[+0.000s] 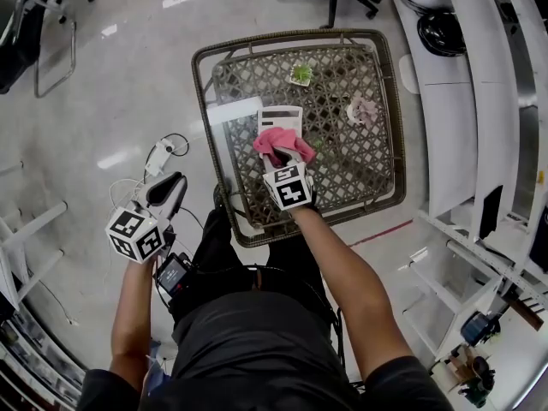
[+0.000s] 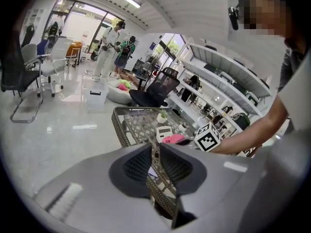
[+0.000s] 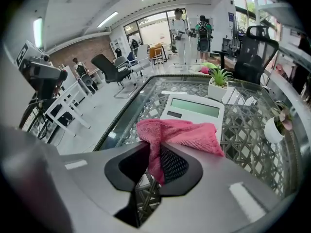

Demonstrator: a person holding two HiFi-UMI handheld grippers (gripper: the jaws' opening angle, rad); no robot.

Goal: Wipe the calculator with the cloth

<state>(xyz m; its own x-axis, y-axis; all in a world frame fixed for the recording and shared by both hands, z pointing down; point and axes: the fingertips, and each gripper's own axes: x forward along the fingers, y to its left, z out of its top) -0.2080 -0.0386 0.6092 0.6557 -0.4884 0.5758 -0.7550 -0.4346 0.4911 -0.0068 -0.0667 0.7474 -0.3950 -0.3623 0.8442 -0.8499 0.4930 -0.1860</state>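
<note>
A white calculator [image 1: 280,118] [image 3: 195,109] lies on the glass-topped wicker table [image 1: 360,191]. A pink cloth [image 1: 282,143] [image 3: 177,134] drapes over its near half. My right gripper [image 1: 276,157] [image 3: 154,163] is shut on a fold of the cloth, just in front of the calculator. My left gripper [image 1: 164,191] [image 2: 154,165] hangs off the table's left side over the floor, jaws nearly together with nothing between them. From the left gripper view the calculator [image 2: 164,132] and the cloth [image 2: 174,139] show far off on the table.
A small potted plant [image 1: 300,74] [image 3: 218,84] stands at the table's far side. A pale pink object [image 1: 361,110] lies to the right. A cable and power strip [image 1: 160,155] lie on the floor at left. White shelving [image 1: 479,144] runs along the right.
</note>
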